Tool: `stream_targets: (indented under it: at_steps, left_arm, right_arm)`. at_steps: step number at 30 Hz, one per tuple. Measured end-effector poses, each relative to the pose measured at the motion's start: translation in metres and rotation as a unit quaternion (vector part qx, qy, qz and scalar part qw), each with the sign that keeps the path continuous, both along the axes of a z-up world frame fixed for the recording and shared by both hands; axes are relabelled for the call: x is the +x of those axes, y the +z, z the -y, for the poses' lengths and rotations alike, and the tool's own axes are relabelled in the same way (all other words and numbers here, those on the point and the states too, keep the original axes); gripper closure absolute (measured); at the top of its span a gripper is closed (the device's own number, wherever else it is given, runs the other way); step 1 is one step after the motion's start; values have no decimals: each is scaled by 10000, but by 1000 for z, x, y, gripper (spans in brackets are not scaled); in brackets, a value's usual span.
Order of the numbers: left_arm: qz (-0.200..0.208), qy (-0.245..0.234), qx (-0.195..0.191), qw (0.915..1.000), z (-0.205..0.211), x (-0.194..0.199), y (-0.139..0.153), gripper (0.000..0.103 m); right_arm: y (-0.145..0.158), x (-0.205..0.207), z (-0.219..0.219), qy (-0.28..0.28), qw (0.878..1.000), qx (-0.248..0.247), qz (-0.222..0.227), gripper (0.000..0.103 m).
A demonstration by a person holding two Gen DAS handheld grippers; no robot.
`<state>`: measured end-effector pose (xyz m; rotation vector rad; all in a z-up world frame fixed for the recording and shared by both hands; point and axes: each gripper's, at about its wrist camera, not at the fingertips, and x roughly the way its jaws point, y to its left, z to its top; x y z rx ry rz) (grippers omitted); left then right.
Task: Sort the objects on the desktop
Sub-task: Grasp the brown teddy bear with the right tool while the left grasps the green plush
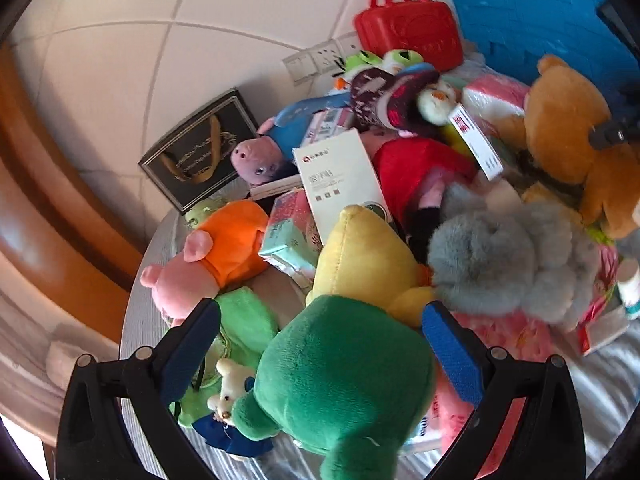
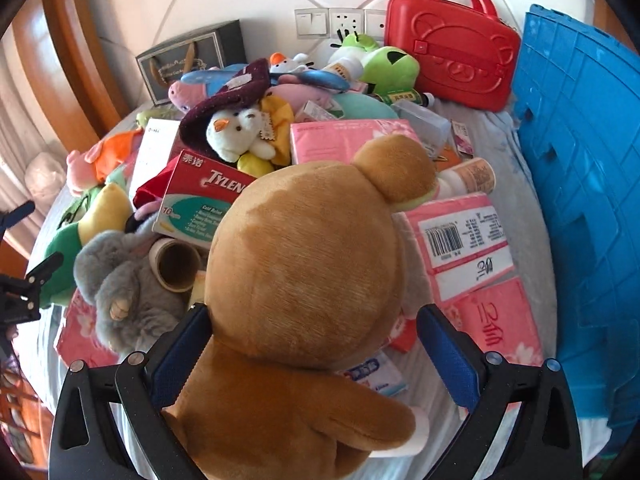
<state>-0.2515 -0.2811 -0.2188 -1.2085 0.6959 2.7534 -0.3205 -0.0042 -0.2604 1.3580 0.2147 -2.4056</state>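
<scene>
1. The blue crate [image 2: 580, 208] stands at the right edge of the table, well apart from the left gripper; it looks like the likeliest bin, so anything lifted on the left must cross the whole heap.
2. The brown bear [image 2: 304, 280] fills the right wrist view, between the spread fingers of the right gripper [image 2: 316, 356]. The left pad seems to touch its neck; the right pad stands clear, so nothing is clamped. Closing here could pinch only fur, and the heavy head might tip out.
3. The green plush [image 1: 340, 380] sits between the parted fingers of the left gripper [image 1: 324, 352], ungripped, with a yellow plush [image 1: 368, 256] against it. Lifting may drag that, or the small white toy [image 1: 228, 396] beside it.
4. Only the right view shows the Tylenol box [image 2: 204, 200] and cardboard tube [image 2: 176, 264] just left of the bear, liable to slide if it moves.
5. Only the left view shows the white toy.
</scene>
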Motion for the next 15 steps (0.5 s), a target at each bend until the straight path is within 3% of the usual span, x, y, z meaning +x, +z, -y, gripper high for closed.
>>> stream_targets:
  at_steps: [2,6,11,15]
  left_arm:
    - [325,-417,-117,9985,3,-4,-9,1]
    - [705,-1130,76,9911,11,-16,-16,1]
    - [911,-1484,198,9845,5,-37,-35,1]
    - [1163,-1461,366,9817,1,-47,-54,1]
  right_arm:
    - [1,1,3,-56,10000,63,26,0]
    - [-3,1,12,-178,9995,173,172,0]
    - [-12,-2,20,-455,9979,354,309,0]
    - [-17,-7,25,-574,9967,452,356,0]
